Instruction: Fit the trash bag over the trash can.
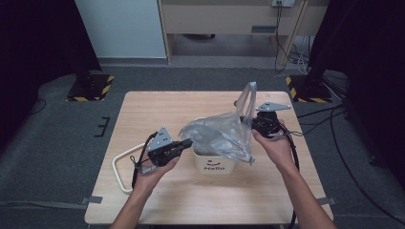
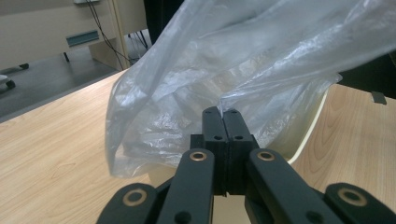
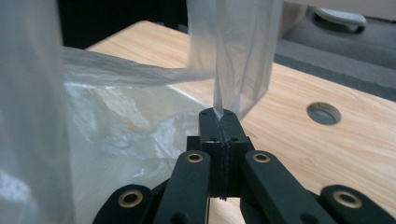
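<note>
A clear plastic bag (image 1: 222,131) drapes over a small white bin (image 1: 213,164) printed "Hello" in the middle of the wooden table (image 1: 157,107). My left gripper (image 1: 187,142) is shut on the bag's left edge; its own view shows the film (image 2: 243,60) pinched between the closed jaws (image 2: 222,112). My right gripper (image 1: 250,121) is shut on the bag's right side, with a strip of the bag (image 3: 233,51) rising straight up from its closed jaws (image 3: 219,113). The bin's white rim (image 2: 308,130) shows under the plastic.
A white loop-shaped handle or cable (image 1: 120,167) lies on the table by my left hand. A round hole (image 3: 323,112) is cut in the tabletop near the far right. Black stand bases with yellow-black tape (image 1: 90,86) sit on the floor beyond the table.
</note>
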### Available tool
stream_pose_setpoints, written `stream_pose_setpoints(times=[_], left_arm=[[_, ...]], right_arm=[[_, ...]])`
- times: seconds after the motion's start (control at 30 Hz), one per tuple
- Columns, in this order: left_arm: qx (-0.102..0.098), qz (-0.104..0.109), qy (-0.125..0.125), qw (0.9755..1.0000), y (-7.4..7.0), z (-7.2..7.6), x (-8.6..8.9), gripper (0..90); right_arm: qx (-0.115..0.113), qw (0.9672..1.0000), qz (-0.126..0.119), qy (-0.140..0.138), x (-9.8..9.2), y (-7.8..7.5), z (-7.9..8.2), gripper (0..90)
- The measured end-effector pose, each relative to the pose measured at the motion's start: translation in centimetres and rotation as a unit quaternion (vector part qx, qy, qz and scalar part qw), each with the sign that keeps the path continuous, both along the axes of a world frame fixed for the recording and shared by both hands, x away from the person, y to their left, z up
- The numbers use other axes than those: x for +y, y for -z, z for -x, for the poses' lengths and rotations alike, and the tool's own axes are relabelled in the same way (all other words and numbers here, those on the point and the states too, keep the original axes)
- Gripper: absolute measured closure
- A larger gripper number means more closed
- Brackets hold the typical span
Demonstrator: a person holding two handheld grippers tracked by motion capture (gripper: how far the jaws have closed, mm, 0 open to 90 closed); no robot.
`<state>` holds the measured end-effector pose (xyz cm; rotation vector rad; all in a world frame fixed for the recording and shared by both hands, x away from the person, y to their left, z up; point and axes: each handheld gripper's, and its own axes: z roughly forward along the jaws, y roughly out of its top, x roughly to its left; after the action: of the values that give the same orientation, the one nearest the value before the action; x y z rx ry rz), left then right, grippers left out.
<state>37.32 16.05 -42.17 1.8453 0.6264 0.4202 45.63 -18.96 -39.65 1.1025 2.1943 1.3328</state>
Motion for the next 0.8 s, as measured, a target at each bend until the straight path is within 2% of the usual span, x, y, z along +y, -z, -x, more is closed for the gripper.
stream_pose_setpoints(times=[0.3,0.43,0.5,0.53,0.63,0.73,0.8], left_arm=[[0.006,-0.003,0.007,1.0000,0.9,1.2,0.8,90.0],[0.011,-0.006,0.007,0.9999,1.4,1.6,1.5,90.0],[0.015,-0.008,0.008,0.9998,1.7,1.8,1.7,90.0],[0.017,-0.009,0.009,0.9998,1.8,1.8,1.8,90.0],[0.017,-0.024,0.008,0.9995,2.3,2.1,1.7,90.0],[0.019,-0.031,0.004,0.9993,2.6,2.2,1.6,90.0],[0.024,-0.047,0.003,0.9986,2.9,2.2,1.4,90.0]], right_arm=[[0.030,0.9980,0.050,0.024,-0.6,1.3,-1.1,90.0],[0.051,0.9967,0.059,0.025,-0.7,1.9,-1.4,90.0],[0.052,0.9961,0.067,0.023,-0.7,2.2,-1.6,90.0],[0.062,0.9957,0.065,0.023,-0.5,2.3,-1.6,90.0],[0.063,0.9943,0.084,0.019,-0.2,2.9,-1.7,90.0],[0.068,0.9934,0.091,0.014,0.0,3.5,-1.8,90.0],[0.073,0.9927,0.095,0.013,0.2,3.8,-1.8,90.0]])
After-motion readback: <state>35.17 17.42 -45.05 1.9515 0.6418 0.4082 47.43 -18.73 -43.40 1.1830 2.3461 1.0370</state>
